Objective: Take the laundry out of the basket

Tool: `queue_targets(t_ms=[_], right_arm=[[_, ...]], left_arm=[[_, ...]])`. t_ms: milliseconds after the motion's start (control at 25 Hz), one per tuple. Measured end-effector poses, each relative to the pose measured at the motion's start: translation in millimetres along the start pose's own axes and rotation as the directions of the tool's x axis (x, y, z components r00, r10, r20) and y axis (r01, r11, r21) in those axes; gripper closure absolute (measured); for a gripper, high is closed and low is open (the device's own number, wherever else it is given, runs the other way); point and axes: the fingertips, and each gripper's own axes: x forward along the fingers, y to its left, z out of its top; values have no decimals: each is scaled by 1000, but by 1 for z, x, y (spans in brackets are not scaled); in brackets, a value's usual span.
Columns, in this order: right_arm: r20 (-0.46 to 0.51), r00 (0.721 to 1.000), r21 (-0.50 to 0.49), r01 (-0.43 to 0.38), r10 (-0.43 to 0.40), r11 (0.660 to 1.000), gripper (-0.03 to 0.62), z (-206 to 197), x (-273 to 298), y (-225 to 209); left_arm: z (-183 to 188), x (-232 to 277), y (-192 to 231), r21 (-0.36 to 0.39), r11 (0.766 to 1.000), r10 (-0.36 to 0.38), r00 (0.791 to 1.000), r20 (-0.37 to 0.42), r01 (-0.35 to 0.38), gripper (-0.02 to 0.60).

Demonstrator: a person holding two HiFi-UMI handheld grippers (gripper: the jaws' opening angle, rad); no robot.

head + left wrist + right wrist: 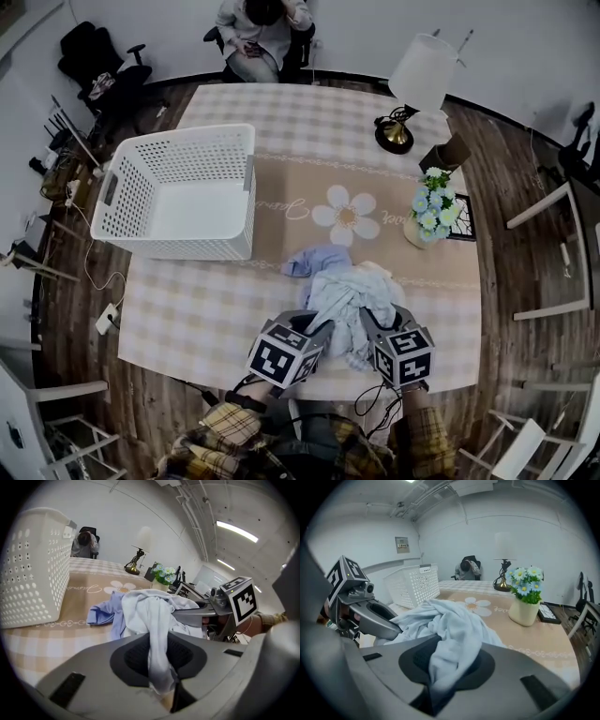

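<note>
The white laundry basket (127, 197) stands empty at the table's left. A pile of pale laundry (342, 295) lies on the table in front of me, with a blue piece (314, 261) at its far left edge. My left gripper (317, 333) and right gripper (377, 326) both bite into the near side of the pile. In the left gripper view a light blue garment (150, 611) runs down between the shut jaws of the left gripper (159, 665). In the right gripper view the same pale cloth (450, 625) is pinched in the right gripper (443, 674).
A vase of flowers (429, 211), a table lamp (412, 89) and a small dark box (445, 155) stand at the table's right. A person (258, 33) sits at the far end. Chairs ring the table, and its near edge is just under my grippers.
</note>
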Motion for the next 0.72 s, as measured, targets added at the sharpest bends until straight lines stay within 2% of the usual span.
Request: queue_targets(t_ms=[200, 400, 520, 720], right_arm=[[14, 1000, 46, 8, -9, 999, 488, 5, -8, -2], [57, 997, 62, 49, -53, 997, 441, 18, -22, -11], [82, 994, 69, 68, -74, 995, 398, 26, -36, -13], [150, 985, 75, 70, -80, 995, 388, 53, -61, -3]], left_arm=[[4, -6, -2, 4, 1000, -12, 1000, 17, 12, 441], [21, -19, -5, 32, 999, -19, 999, 49, 17, 403], [37, -35, -6, 26, 1000, -19, 995, 99, 17, 388], [78, -72, -7, 69, 997, -31, 979, 200, 17, 388]])
